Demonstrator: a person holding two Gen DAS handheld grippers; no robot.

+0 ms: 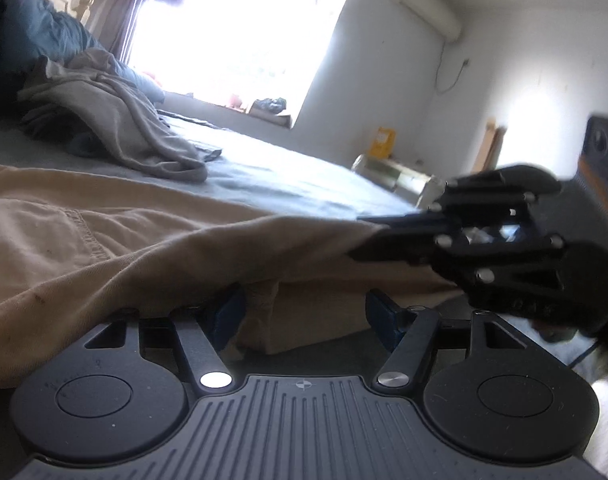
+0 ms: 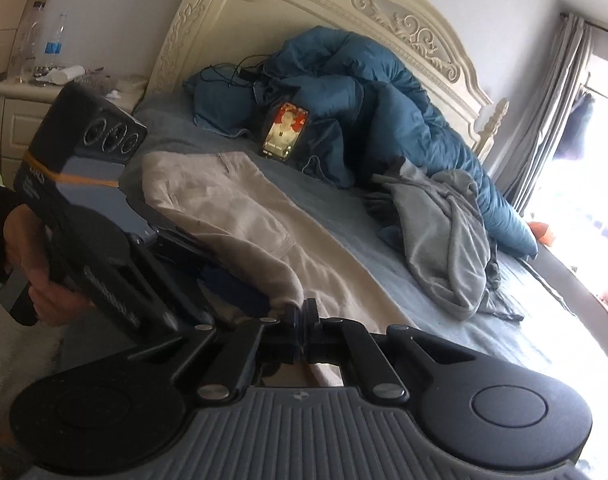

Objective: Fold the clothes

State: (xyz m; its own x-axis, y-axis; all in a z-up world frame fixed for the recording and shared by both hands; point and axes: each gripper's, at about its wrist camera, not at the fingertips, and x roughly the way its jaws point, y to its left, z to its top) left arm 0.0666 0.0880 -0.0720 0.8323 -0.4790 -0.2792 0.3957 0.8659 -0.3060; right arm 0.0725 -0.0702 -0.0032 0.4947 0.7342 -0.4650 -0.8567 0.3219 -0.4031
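Note:
Beige trousers (image 1: pixel 103 240) lie spread along the blue-grey bed sheet (image 1: pixel 283 176). In the left wrist view my left gripper (image 1: pixel 306 316) stands open at the near hem. A fold of the cloth hangs between its blue fingers (image 1: pixel 227 316), and the pads are not pressing it. My right gripper (image 1: pixel 368 240) comes in from the right, shut on the trousers' edge, which it holds a little above the bed. In the right wrist view the right gripper (image 2: pixel 306 312) pinches the beige hem (image 2: pixel 287 280). The left gripper (image 2: pixel 231 280), held by a hand (image 2: pixel 35 280), sits under the cloth at the left.
A crumpled grey garment (image 2: pixel 444 232) and a blue duvet (image 2: pixel 364 100) lie toward the cream headboard (image 2: pixel 384 12). A lit phone (image 2: pixel 285 130) leans on the duvet. A nightstand (image 2: pixel 7 120) with bottles stands at the left. A bright window (image 1: pixel 243 32) is beyond the bed.

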